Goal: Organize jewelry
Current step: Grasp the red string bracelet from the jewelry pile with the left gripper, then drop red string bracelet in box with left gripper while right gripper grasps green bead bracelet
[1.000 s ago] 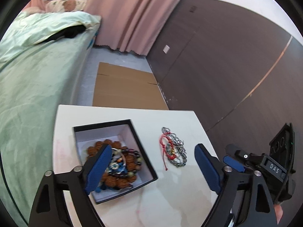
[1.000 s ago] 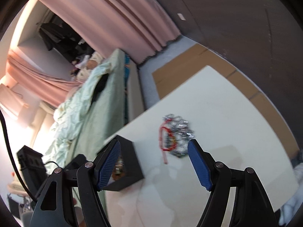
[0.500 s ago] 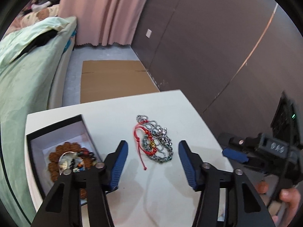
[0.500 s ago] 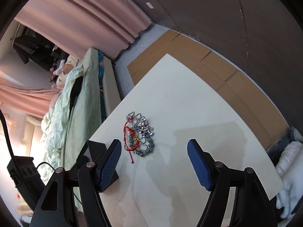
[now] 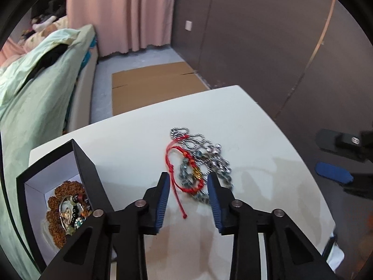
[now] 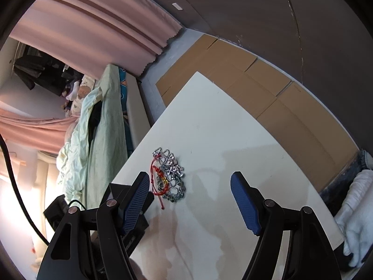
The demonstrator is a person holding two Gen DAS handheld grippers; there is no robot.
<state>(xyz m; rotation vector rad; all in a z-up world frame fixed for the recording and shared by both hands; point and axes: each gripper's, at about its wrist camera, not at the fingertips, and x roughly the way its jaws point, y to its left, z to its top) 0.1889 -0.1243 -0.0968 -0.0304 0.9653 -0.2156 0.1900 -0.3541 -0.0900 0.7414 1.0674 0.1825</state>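
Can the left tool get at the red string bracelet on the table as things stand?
Probably yes. The left tool is open, its tips on either side of the red string bracelet, which lies on top of the silver chain; nothing stands between, though it may catch the chain too.

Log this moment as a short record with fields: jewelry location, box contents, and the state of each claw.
loose jewelry: red cord bracelet lying over a silver chain pile on the white table
box: black box, open, left of the pile, holding brown bead bracelets and other beaded pieces
left claw: open, jaws either side of the pile's near end, nothing gripped
right claw: open wide, over bare table right of the pile, holding nothing
surroundings: bed, pink curtain, cardboard on floor
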